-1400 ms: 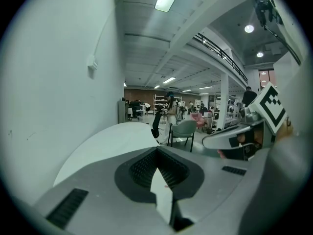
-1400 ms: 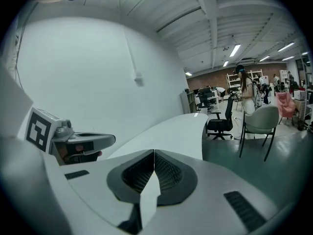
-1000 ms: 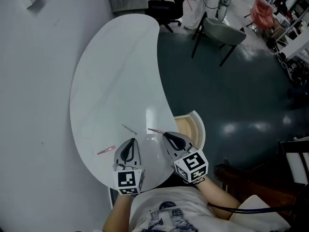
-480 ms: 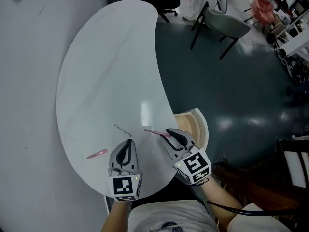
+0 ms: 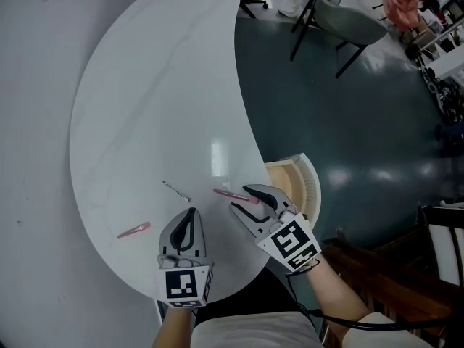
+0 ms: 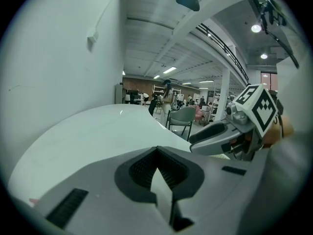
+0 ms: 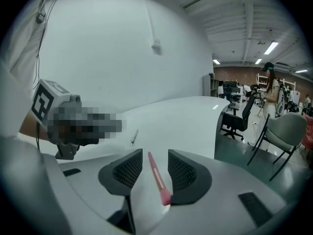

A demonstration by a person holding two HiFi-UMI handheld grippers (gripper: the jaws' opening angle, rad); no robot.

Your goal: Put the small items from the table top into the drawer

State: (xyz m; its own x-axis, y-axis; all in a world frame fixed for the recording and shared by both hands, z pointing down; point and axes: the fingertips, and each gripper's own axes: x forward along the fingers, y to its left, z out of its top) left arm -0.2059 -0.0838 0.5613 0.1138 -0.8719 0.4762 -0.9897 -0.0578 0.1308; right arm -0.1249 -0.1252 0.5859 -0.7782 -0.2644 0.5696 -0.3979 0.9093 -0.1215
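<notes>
The right tongs (image 5: 241,198) have just been opening. Now they stand wide apart in the lower middle of the head view. The thin pink stick (image 7: 156,176) lies flat on the white curved worktop (image 5: 159,85), right between them, but the pads are not pressing on it. The left tongs (image 5: 191,212) are closed together with nothing in them, just to the left.

Here is what I think could go wrong. The stick is very thin and lies flat, so the tongs could close above it and pinch only air. One end sits closer to one side of the tongs, so that pad may hit it first and push it away or make it spin. The worktop looks smooth and shiny, so the stick could slide easily. The edge is close by. A flick could send the stick down onto the dark floor (image 5: 362,122) and not into the pale wooden drawer (image 5: 310,182), which stands open at the worktop's right edge. A grip on just the tip could let it drop on the way.

A second pink piece (image 5: 134,230) and a thin dark pin (image 5: 176,191) lie further left.
</notes>
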